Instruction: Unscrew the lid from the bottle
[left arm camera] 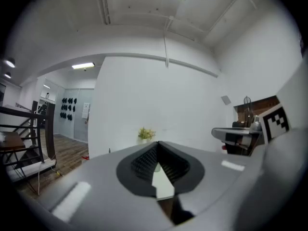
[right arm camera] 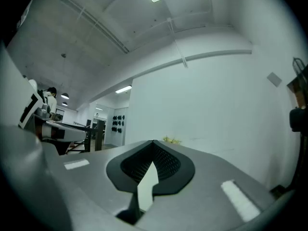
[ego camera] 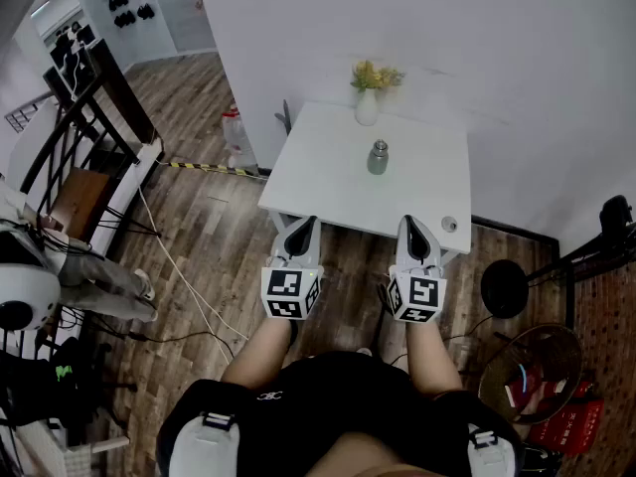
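Left tool (ego camera: pixel 304 225) and right tool (ego camera: pixel 411 223) are pressed together, empty, before the apparently capped bottle (ego camera: pixel 378 157).

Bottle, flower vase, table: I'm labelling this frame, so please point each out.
bottle (ego camera: pixel 378 157), head view, middle of its metal body
flower vase (ego camera: pixel 367 108), head view, white belly
table (ego camera: pixel 318 182), head view, bare top left of bottle

A square white table (ego camera: pixel 328 182) stands on a wooden plank floor (ego camera: pixel 209 237), its far edge close to a white wall (ego camera: pixel 417 28). Three things rest on its top, well apart from one another. A white vase (ego camera: pixel 367 107) of yellow flowers sits at the far edge. A grey metal bottle (ego camera: pixel 378 157) stands upright near the middle, just in front of the vase. A small round thing (ego camera: pixel 449 224), too small to tell, lies by the near right corner
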### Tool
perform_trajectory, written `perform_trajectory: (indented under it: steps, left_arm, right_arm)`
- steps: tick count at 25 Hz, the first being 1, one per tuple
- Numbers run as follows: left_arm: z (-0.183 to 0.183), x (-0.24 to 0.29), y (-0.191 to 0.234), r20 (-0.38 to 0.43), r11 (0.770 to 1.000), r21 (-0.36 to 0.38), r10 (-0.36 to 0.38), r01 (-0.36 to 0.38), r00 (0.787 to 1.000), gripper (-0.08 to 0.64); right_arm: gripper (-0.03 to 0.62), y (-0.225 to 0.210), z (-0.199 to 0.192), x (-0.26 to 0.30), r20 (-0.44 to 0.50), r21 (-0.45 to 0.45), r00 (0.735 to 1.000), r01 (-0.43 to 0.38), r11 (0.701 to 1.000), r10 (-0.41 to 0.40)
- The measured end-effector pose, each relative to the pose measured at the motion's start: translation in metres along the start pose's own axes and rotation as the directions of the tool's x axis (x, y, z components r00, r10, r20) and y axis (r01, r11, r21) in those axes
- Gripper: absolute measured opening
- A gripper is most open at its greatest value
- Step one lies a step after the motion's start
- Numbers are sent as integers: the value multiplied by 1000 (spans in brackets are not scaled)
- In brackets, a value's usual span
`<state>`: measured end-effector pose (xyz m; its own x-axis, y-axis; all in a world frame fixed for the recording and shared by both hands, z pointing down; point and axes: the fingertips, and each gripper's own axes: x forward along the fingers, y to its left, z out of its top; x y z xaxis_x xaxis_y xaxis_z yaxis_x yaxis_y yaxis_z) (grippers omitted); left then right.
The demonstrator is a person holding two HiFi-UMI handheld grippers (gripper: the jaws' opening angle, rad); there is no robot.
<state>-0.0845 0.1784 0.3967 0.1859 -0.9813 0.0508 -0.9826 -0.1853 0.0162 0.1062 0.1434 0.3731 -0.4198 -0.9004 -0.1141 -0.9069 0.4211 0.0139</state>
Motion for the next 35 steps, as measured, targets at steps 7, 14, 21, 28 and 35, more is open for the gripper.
perform_trajectory:
  steps: [7, 14, 21, 28, 35]
  left_arm:
    - [1, -4, -12, -2, 1000, -3, 1, -1, 1000, 52]
    - [0, 6, -27, -9, 1000, -1, 16, -16, 1000, 53]
    - [-5, 18, -50, -7, 998, 2, 60, -60, 998, 54]
    - [-7, 38, -67, -16, 998, 8, 55, -55, 998, 54]
    - [-13, 65, -63, -16, 998, -6, 59, -60, 998, 54]
  right_arm:
    - [-2, -9, 4, -11, 37, 14, 999, 5, 1000, -5]
    - [-2, -32, 2, -11, 44, 37, 999, -7, 999, 5]
    - [-2, -61, -1, -11, 57, 47, 997, -47, 998, 45]
    - [-2, -77, -6, 6, 47, 50, 997, -64, 997, 62]
    - [-2, -83, -15, 33, 42, 47, 995, -89, 995, 87]
